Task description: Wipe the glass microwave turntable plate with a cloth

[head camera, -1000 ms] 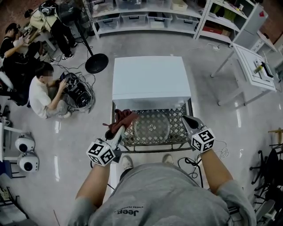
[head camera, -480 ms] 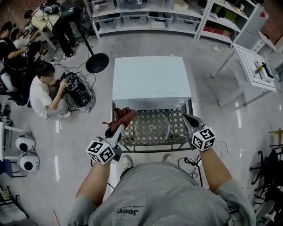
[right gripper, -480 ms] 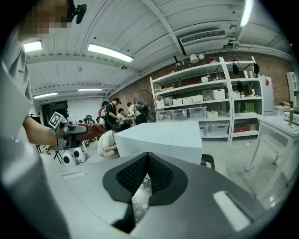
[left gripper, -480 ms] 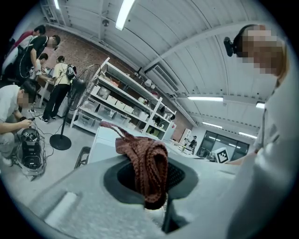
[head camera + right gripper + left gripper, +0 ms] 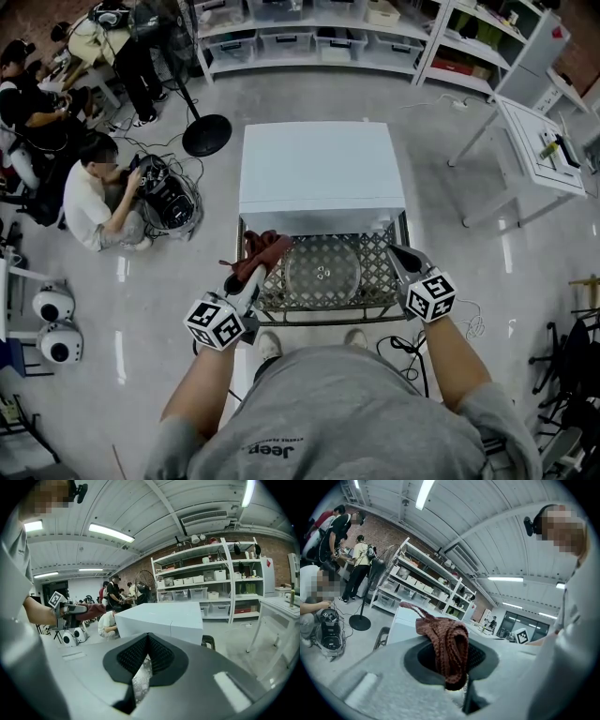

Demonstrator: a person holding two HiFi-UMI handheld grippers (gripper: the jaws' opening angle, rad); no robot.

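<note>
Looks steeply down on a mesh worktop (image 5: 375, 246) set against a white box (image 5: 319, 169). Shows a round glass plate (image 5: 322, 270) lying flat in the middle of the mesh. Holds a red-brown cloth (image 5: 264, 247) in the left gripper (image 5: 249, 272), bunched above the worktop's far left corner, close to the plate's left rim; cannot tell whether touching. Hovers with the right gripper (image 5: 397, 253) at the worktop's right edge, apart from the plate. On the floor at left: a seated person (image 5: 89, 202) and a fan stand (image 5: 204, 134). Far off, shelves (image 5: 309, 37) with bins; at right, a white table (image 5: 539, 141).
</note>
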